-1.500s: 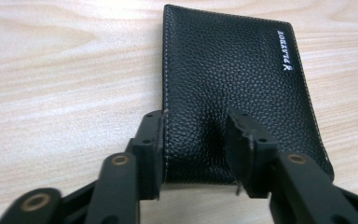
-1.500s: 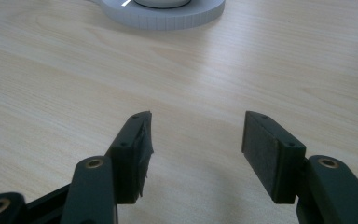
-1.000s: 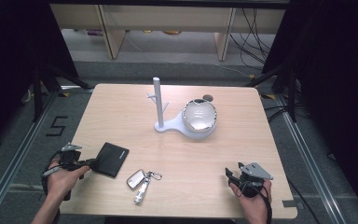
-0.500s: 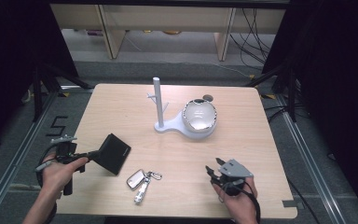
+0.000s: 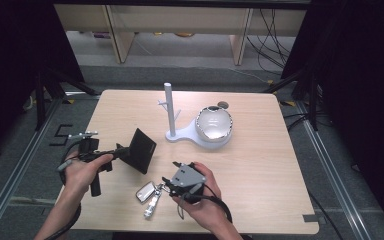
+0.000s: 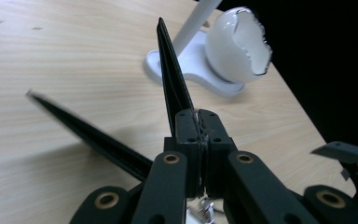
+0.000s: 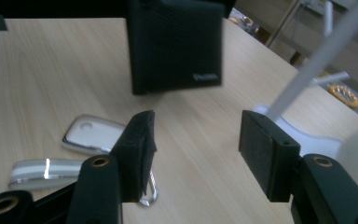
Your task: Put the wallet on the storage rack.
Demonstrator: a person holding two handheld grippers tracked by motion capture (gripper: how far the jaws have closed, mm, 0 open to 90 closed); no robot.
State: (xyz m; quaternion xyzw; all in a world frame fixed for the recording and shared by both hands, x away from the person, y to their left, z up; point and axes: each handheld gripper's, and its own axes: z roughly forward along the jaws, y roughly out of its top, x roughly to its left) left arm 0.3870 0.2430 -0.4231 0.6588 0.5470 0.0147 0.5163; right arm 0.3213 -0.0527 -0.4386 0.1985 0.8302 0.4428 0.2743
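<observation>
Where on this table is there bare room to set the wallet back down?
Free: the right half of the table, right of the egg-shaped bowl, and the far left corner behind the white stand. Crowded: the near left, with the lifted wallet, the keys and both claws.

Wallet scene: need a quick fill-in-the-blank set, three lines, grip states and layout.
1. The left gripper is shut on the black ____.
2. The right gripper has its jaws ____, with nothing between them.
3. The keys lie on the ____, near the right gripper.
Missing words: wallet; open; table
</observation>
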